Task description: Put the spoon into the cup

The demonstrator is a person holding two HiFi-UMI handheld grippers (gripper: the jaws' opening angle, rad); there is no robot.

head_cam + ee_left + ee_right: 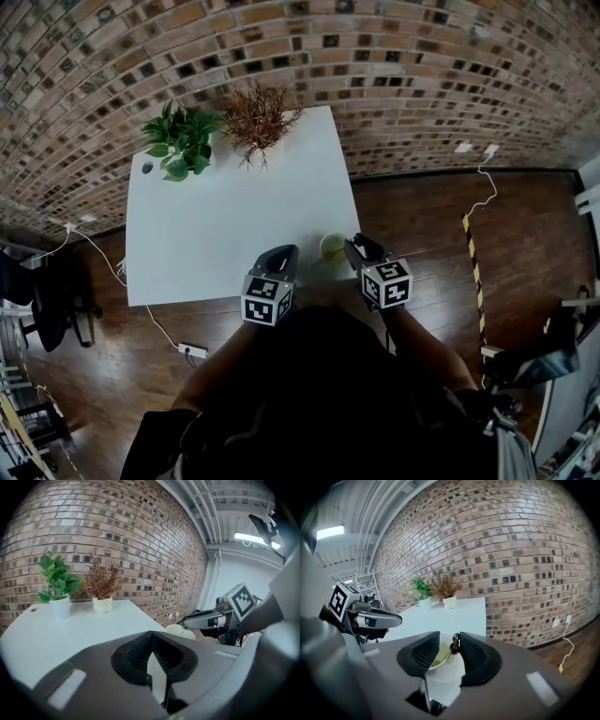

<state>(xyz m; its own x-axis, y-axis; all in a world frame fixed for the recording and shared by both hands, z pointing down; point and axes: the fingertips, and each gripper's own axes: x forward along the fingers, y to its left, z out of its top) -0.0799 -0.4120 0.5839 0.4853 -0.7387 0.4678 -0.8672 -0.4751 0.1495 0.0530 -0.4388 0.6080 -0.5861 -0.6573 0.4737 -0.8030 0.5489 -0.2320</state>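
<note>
green plant: white pot, far-left corner of the table, close to the brick wall
dried plant: brown and twiggy, pale pot, just right of the green plant at the far edge
table: white top; the middle holds nothing, both plants stand at the far end, the cup at the near-right edge
power strip: on the wooden floor below the table's near-left edge, white cable running from it
left gripper: jaws together at the tips with nothing between them; only white tabletop shows through the slot lower down. In the head view it sits over the near table edge, left of the cup, marker cube towards the person
cup: pale yellow-green, upright on the table near its near-right corner. In the head view it lies between the two gripper tips, closer to the right one; in the right gripper view it sits in the gap between that gripper's jaws
spoon: in the cup, bowl end down inside, handle leaning up over the rim. Its dark end lies right by the inner face of one pad; contact cannot be told
right gripper: jaws apart, not clamping. The other pad stands clear of the spoon and cup. It points at the cup from the near-right side
</note>
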